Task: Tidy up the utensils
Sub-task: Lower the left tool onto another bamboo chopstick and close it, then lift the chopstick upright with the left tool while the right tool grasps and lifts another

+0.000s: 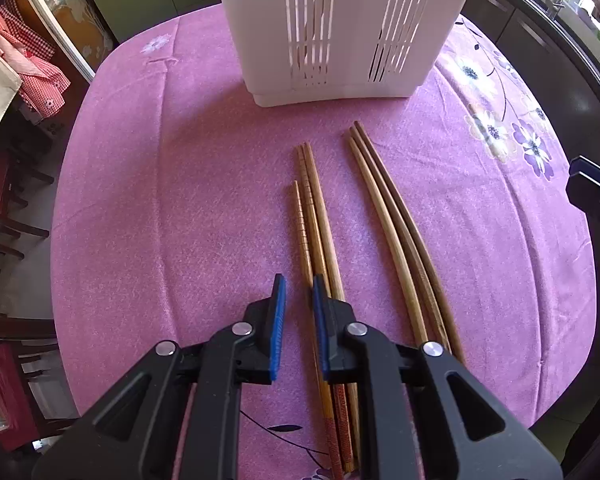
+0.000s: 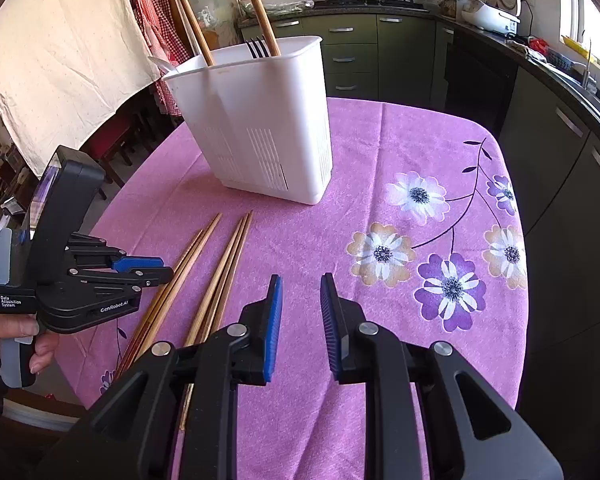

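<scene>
A tall white holder (image 2: 256,128) with thin slots in its sides stands upright on the bench, at 12 o'clock from the loose sticks. Long brown chopsticks (image 2: 260,12) and a dark fork (image 2: 257,49) poke out of its top. Two bunches of wooden chopsticks lie flat on the bench, side by side, tips pointing to 12 o'clock at the holder. The left bunch (image 1: 314,220) has three sticks with little rings near the tips and red patterned ends at 6 o'clock. The right bunch (image 1: 384,208), at 3 o'clock from it, has three plain, longer sticks
</scene>
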`<state>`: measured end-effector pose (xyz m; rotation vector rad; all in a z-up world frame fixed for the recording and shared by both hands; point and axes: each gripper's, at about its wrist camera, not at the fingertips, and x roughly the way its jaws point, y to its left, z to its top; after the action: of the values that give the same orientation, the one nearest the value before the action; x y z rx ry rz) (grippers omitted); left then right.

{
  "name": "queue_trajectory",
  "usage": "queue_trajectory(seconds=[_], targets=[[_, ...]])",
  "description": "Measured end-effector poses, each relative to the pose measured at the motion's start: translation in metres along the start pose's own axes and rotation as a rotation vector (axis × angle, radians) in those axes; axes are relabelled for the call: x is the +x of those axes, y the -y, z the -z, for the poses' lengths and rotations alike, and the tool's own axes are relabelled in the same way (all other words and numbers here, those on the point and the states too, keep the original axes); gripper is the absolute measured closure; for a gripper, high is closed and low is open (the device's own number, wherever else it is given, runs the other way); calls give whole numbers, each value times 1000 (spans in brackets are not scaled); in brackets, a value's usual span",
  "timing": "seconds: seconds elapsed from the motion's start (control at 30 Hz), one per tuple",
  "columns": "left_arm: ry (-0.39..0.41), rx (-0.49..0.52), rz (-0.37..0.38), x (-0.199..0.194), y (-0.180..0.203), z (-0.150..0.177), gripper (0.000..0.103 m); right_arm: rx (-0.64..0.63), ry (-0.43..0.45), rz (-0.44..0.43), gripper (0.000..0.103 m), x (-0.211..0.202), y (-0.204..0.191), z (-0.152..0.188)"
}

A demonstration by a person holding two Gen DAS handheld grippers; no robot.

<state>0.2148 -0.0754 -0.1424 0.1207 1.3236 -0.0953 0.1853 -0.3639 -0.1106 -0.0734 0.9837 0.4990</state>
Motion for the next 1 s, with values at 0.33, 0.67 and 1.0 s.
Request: queue_trajectory(seconds=[0.33, 0.67, 1.0], targets=[[-21, 10, -9, 8, 4, 0, 92, 2, -12, -11, 79, 1, 0, 4], [23, -18, 7, -10, -9, -6, 97, -9, -29, -7, 79, 5, -3, 4], [226, -40, 1, -87, -34, 0, 97, -32, -88, -29, 79, 28, -18, -2]])
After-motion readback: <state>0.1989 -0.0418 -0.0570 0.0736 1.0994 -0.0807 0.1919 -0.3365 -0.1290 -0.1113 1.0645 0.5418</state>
